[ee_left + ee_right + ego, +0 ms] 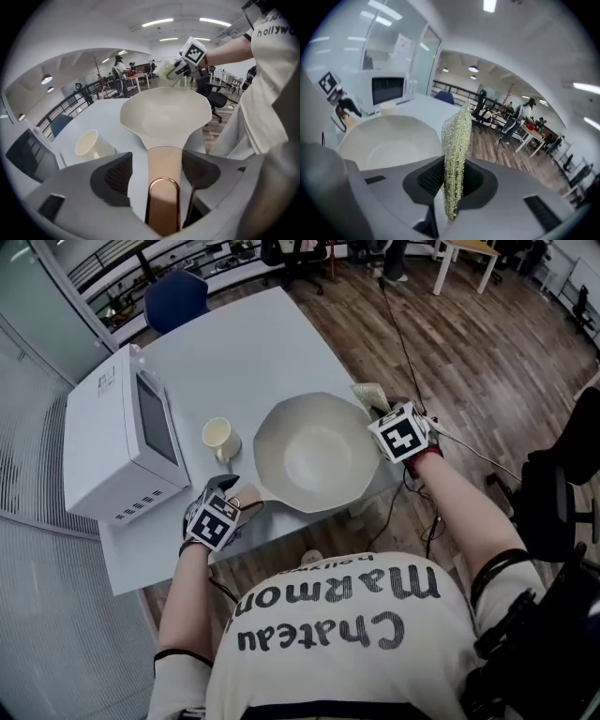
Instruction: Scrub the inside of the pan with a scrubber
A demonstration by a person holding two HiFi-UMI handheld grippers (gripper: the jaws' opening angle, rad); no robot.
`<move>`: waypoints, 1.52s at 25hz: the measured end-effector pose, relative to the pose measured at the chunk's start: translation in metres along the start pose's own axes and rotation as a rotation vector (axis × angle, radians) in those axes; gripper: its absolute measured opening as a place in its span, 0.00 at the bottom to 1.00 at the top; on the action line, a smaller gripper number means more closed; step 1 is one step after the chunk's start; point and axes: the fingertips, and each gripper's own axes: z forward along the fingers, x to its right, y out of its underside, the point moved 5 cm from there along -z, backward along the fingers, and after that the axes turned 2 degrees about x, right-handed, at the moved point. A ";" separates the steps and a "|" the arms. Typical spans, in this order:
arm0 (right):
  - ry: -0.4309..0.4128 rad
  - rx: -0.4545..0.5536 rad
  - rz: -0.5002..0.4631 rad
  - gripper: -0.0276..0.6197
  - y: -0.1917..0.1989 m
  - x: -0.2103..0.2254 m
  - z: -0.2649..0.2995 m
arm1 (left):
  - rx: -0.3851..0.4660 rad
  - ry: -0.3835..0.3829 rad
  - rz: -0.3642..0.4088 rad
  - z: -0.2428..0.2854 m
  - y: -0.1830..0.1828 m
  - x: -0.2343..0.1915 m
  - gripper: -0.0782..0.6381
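The left gripper (158, 172) is at the table's (253, 343) near edge. Its jaws stand wide apart on either side of the pan's tan handle (164, 161) without pressing on it. The white pan (314, 454) sits open side up, its long axis running from the handle at the near left to the bowl at the far right. At its far-right rim, the right gripper (452, 178) clamps a glittery green scrubber (455, 159), edge-on, tip pointing away. A cup (217, 437) and a microwave (122, 442) stand to the left.
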 end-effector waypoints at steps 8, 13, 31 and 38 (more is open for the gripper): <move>-0.099 0.277 0.542 0.13 0.033 0.060 -0.079 | 0.046 -0.129 0.086 -0.017 -0.012 0.012 0.62; -0.206 0.287 0.522 0.13 0.042 0.054 -0.102 | 0.011 -0.114 0.138 -0.025 -0.022 0.022 0.64; -0.394 0.405 0.617 0.13 0.090 0.036 -0.177 | 0.985 -0.238 -0.765 -0.132 -0.129 0.140 0.10; -0.402 0.362 0.581 0.13 0.113 0.012 -0.188 | 0.879 -0.305 -0.792 -0.119 -0.112 0.188 0.10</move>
